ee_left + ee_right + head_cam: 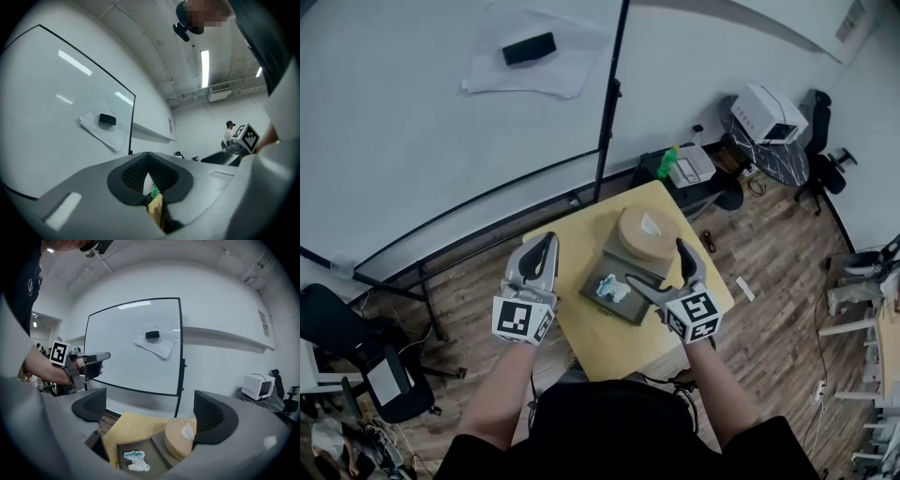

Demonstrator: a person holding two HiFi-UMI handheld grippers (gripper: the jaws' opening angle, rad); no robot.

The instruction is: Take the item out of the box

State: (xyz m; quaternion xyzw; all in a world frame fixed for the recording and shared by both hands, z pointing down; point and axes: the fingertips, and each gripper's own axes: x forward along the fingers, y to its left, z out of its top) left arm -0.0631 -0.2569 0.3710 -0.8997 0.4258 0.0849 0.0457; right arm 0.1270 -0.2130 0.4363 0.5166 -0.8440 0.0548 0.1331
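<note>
A dark grey open box (630,311) lies in the middle of a small yellow table (600,347). Inside it is a small blue-and-white item (612,288), seen low between the jaws in the right gripper view (136,461). My right gripper (664,272) is open, held just above the box's right side, its jaws wide apart with nothing between them (150,411). My left gripper (546,247) is shut and empty, hovering over the table's left edge, apart from the box. A round tan container (649,234) with a white tissue on top touches the box's far end.
A whiteboard (441,112) on a black stand (607,103) rises behind the table, with an eraser (529,49) on paper. A dark desk with a green bottle (667,161) is beyond. Office chairs (356,366) stand at the left; a white appliance (769,114) is at the right.
</note>
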